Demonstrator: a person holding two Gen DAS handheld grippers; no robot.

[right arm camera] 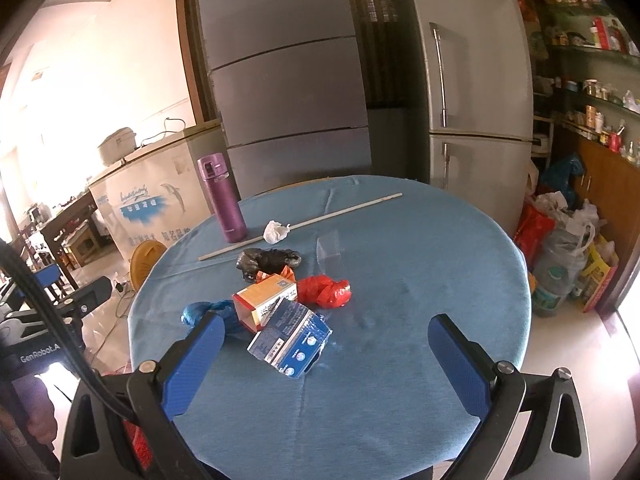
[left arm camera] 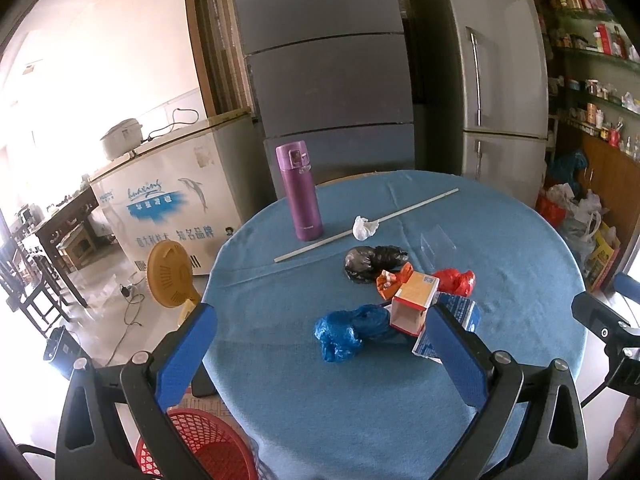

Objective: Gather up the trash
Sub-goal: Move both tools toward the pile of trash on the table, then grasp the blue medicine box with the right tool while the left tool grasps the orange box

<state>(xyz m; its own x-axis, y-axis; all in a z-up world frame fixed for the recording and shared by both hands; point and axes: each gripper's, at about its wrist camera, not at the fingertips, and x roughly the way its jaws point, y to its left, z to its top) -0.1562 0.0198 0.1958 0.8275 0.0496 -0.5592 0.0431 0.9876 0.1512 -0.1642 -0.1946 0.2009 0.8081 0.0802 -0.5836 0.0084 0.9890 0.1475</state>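
Trash lies clustered on a round table with a blue cloth (left arm camera: 280, 380) (right arm camera: 420, 260): a crumpled blue bag (left arm camera: 348, 330) (right arm camera: 196, 314), a black bag (left arm camera: 370, 262) (right arm camera: 266, 260), a red bag (left arm camera: 456, 280) (right arm camera: 326, 290), an orange-white carton (left arm camera: 414, 300) (right arm camera: 264, 300), a blue carton (left arm camera: 464, 312) (right arm camera: 290, 338) and a white paper wad (left arm camera: 364, 227) (right arm camera: 276, 231). My left gripper (left arm camera: 320, 314) hovers open over the near table edge, just short of the blue bag. Equally open and empty, my right gripper (right arm camera: 326, 326) hangs just short of the blue carton.
A purple flask (left arm camera: 299, 192) (right arm camera: 222, 198) stands at the table's far left, a long white stick (left arm camera: 360, 220) (right arm camera: 304, 224) beside it. A clear plastic piece (left arm camera: 438, 240) (right arm camera: 330, 246) lies mid-table. A red basket (left arm camera: 200, 444) sits below the near edge. Refrigerators (left arm camera: 500, 80) stand behind.
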